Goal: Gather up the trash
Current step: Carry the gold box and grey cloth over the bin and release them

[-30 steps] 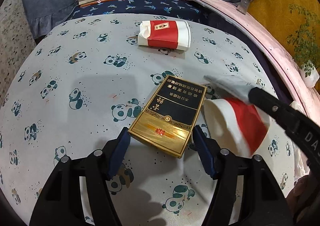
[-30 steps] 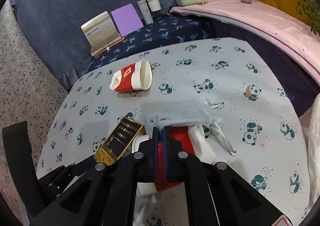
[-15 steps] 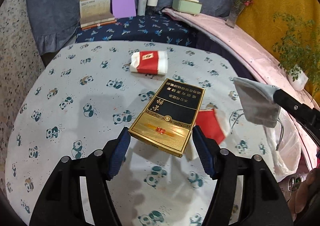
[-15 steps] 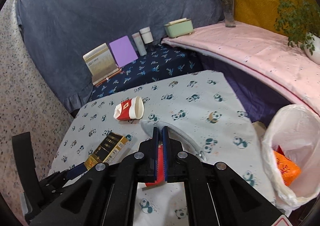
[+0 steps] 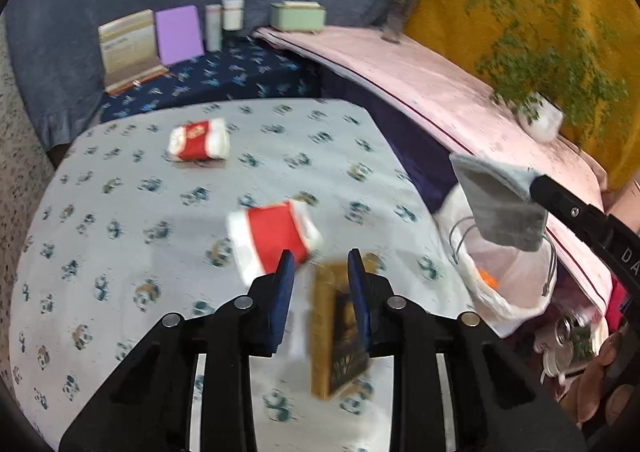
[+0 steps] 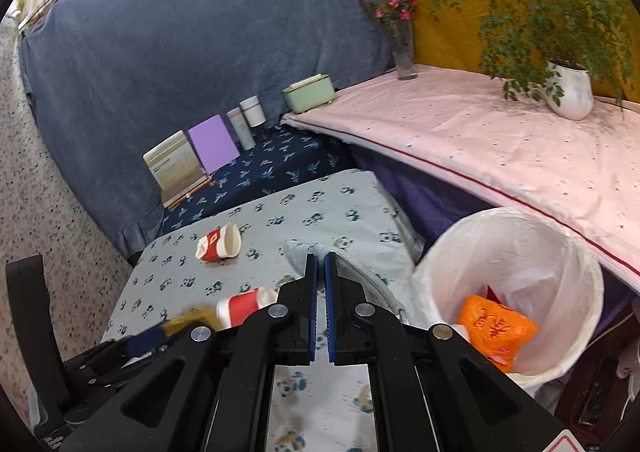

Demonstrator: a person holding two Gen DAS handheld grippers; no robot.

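Light was even and fairly bright in both views, with only soft shadows on the panda-print worktop [image 5: 120, 211]. The left wrist view was smeared by motion blur: the gold cigarette box [image 5: 334, 332] and the nearer crushed paper cup [image 5: 276, 238] lost their edges. The right wrist view was sharper. Fisheye distortion bent the pink-covered shelf [image 6: 500, 139], and dark vignetting filled the corners.

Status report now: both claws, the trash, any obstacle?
Left claw shut on gold-black box. Right claw shut on grey pouch, near white-lined bin. Two red cups remain.
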